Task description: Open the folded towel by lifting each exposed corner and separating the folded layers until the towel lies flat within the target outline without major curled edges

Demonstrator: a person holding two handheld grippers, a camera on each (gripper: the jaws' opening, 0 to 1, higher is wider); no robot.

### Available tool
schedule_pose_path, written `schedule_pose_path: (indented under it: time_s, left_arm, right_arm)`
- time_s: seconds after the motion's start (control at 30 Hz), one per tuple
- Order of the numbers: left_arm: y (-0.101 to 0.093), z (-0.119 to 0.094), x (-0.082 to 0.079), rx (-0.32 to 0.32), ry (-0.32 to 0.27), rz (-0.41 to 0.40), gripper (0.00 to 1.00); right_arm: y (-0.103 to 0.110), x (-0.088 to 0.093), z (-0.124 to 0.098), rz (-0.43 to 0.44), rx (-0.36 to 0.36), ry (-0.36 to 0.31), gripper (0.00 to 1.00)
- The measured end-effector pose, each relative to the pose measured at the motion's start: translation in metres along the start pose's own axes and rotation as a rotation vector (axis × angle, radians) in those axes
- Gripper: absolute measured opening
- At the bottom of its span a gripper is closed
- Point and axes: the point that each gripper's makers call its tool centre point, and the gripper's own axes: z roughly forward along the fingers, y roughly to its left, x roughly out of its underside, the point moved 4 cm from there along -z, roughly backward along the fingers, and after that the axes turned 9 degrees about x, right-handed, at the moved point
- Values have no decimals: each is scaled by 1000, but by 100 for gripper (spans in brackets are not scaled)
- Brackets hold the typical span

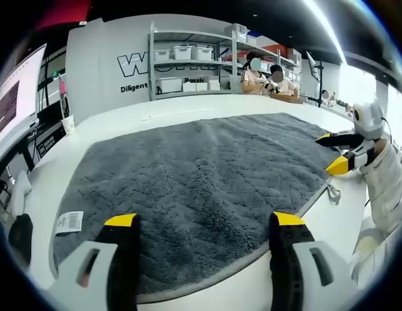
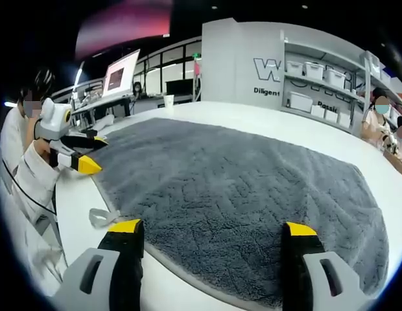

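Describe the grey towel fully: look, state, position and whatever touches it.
The grey towel is a thick, plush cloth with a faint zigzag pile, a paler stitched border, a white barcode label at one corner and a small hanging loop on its edge. It lies spread open and nearly flat on the white table. Both grippers hover open at its edges, not gripping it.

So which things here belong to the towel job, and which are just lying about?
Job:
grey towel, spread on the white table
left claw, open
right claw, open

Lying about:
paper cup on the table
monitor
shelf of bins
people seated at the far end
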Motion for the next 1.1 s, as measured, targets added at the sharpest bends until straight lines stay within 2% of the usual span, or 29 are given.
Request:
schedule_pose_path:
  time_s: [1.1]
  left_arm:
    - [-2,-1,0,7,14,3,80]
  right_arm:
    - [0,0,0,-16,-25,6,87]
